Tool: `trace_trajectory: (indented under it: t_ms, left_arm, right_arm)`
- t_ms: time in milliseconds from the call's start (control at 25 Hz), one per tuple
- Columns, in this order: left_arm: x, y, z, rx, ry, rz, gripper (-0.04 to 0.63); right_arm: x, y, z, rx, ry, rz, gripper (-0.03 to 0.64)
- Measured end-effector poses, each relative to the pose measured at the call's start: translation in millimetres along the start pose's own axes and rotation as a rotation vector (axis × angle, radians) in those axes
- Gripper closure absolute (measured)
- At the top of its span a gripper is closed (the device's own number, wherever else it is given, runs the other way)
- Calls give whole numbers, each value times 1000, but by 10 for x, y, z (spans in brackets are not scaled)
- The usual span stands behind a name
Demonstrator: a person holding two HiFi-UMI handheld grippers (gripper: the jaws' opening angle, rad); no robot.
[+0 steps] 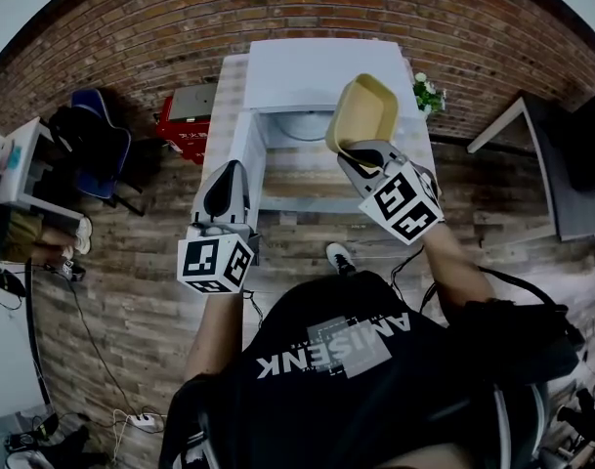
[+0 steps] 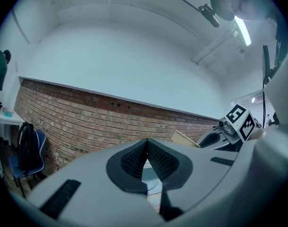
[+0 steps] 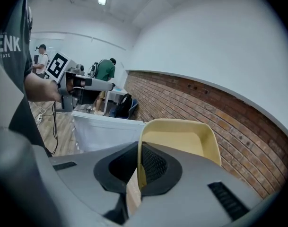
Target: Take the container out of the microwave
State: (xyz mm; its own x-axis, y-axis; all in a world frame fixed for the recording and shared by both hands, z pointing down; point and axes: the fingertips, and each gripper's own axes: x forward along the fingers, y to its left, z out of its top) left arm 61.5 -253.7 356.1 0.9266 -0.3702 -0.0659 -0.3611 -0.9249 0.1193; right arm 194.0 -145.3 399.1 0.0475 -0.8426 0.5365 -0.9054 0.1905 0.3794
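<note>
Clearly the yellow container [image 1: 361, 113] is out of the white microwave [image 1: 317, 71], hanging tilted before it with its thin rim pinched in the right gripper [image 1: 354, 150]. It looks light, stiff and smooth, so the rim hold should serve, though it may pivot or slip. The left gripper [image 1: 229, 176] is closed on nothing.

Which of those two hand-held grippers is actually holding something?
The right hand-held gripper: its jaws pinch the rim of the yellow container. The left hand-held gripper has its jaws closed on nothing.
</note>
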Motion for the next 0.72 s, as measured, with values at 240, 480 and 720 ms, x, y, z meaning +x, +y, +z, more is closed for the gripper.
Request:
trace_trajectory:
  t_ms: [240, 480, 720]
  left_arm:
    - [83, 10, 6, -8, 10, -6, 583]
    - [137, 45, 29, -2, -6, 14, 583]
    - [196, 85, 52, -3, 0, 14, 583]
  right_arm:
    - [-12, -108, 30, 11, -22, -9, 571]
    - [-23, -247, 42, 7, -22, -31, 572]
    - [-7, -298, 54, -3, -21, -37, 572]
